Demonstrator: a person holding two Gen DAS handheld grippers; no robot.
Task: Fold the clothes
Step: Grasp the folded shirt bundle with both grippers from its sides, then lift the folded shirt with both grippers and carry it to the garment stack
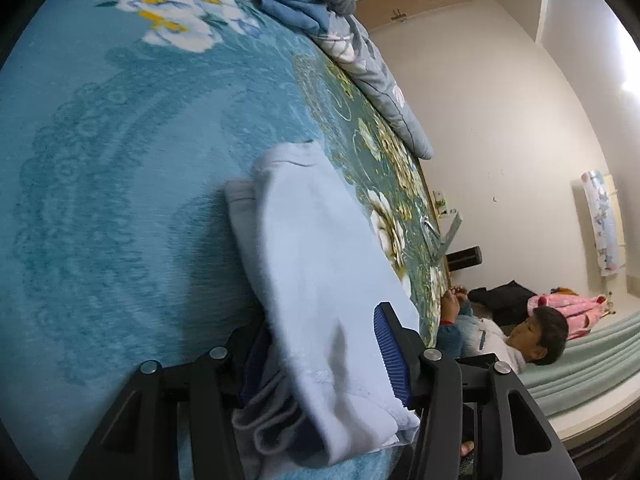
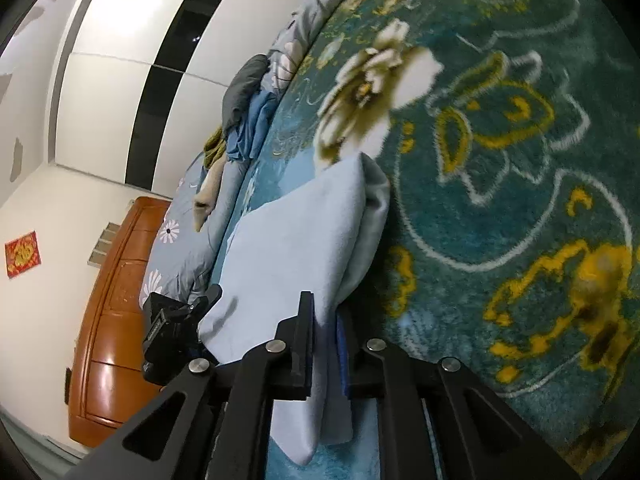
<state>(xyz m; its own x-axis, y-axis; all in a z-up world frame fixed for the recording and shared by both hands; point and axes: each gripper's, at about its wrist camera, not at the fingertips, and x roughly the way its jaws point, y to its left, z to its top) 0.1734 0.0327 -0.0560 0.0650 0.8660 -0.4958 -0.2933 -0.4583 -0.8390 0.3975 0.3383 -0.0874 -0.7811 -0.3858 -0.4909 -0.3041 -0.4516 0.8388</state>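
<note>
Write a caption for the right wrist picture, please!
Right hand-held gripper pinches a folded pale blue cloth on a flowery teal blanket.

Left gripper [image 1: 324, 364]: two matte black finger arms with triangular cut-outs. Round silver screw heads sit along each linkage. The pad at 3 o'clock is blue and ribbed. Right gripper [image 2: 325, 354]: identical black linkage, with silver screws at the pivots, flat black finger plates and a blue pad edge. In the right wrist view, the other black gripper body shows at 9 o'clock.
</note>
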